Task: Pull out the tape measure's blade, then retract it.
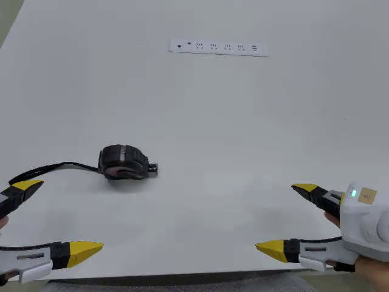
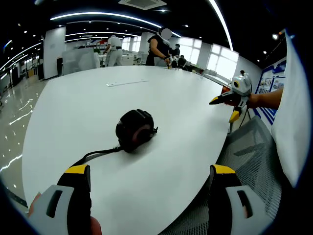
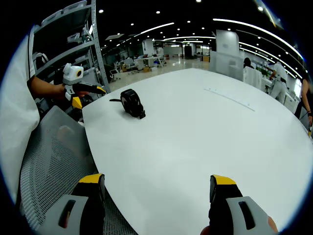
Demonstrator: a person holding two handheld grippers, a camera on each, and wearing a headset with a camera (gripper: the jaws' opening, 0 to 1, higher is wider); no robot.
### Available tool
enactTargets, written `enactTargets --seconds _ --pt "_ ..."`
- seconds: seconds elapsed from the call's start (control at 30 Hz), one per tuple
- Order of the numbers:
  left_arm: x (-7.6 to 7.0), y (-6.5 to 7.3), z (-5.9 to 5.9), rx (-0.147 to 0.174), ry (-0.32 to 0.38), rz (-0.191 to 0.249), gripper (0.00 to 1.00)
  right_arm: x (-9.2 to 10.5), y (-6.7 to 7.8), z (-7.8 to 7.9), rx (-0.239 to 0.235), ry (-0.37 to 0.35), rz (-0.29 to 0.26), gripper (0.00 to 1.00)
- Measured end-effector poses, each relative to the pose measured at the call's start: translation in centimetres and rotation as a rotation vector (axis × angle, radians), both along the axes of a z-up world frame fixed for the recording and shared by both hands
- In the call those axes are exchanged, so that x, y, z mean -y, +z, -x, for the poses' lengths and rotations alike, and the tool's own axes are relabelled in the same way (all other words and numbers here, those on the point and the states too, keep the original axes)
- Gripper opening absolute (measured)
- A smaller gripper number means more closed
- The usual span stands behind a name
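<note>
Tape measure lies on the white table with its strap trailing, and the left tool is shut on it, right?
No. The left tool is open and clear of the tape measure, as the left gripper view shows; the rest holds.

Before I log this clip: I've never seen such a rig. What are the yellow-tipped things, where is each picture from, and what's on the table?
No robot: a person holds one pair of tongs in each hand. The head view looks down from a headset; each round view comes from a camera riding on one pair. The yellow-tipped left tongs and right tongs are both open, holding nothing. On the white table lies a round black tape measure with a black strap, blade not pulled out, nearer the left tongs. A flat white power strip lies at the far side.
</note>
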State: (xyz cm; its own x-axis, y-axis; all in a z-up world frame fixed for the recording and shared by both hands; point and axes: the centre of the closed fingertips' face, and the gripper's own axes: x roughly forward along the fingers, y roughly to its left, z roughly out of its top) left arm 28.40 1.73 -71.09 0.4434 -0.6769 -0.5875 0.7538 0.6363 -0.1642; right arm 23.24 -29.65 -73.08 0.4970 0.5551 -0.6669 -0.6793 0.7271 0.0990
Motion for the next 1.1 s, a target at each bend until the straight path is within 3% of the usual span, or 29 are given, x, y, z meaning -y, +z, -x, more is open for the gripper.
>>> enactTargets --seconds 0.5,0.57,0.63,0.73,1.1 --pt "0.1 -0.2 0.1 -0.01 -0.001 -0.002 0.99 0.0 0.0 -0.2 0.008 -0.01 -0.005 0.93" --pt "0.1 -0.2 0.1 -0.01 -0.002 0.0 0.95 -0.1 0.1 -0.3 0.016 -0.009 -0.005 0.93" --pt "0.2 -0.3 0.1 -0.022 -0.004 0.006 0.95 -0.2 0.1 -0.4 0.01 -0.01 -0.013 0.92" --pt "0.3 -0.4 0.0 -0.008 -0.021 -0.012 0.95 -0.4 -0.1 -0.4 -0.005 -0.003 -0.024 0.88" --pt "0.7 -0.5 -1.2 0.0 -0.034 -0.016 0.96 -1.0 -0.2 -2.0 0.009 0.015 -0.028 0.91"
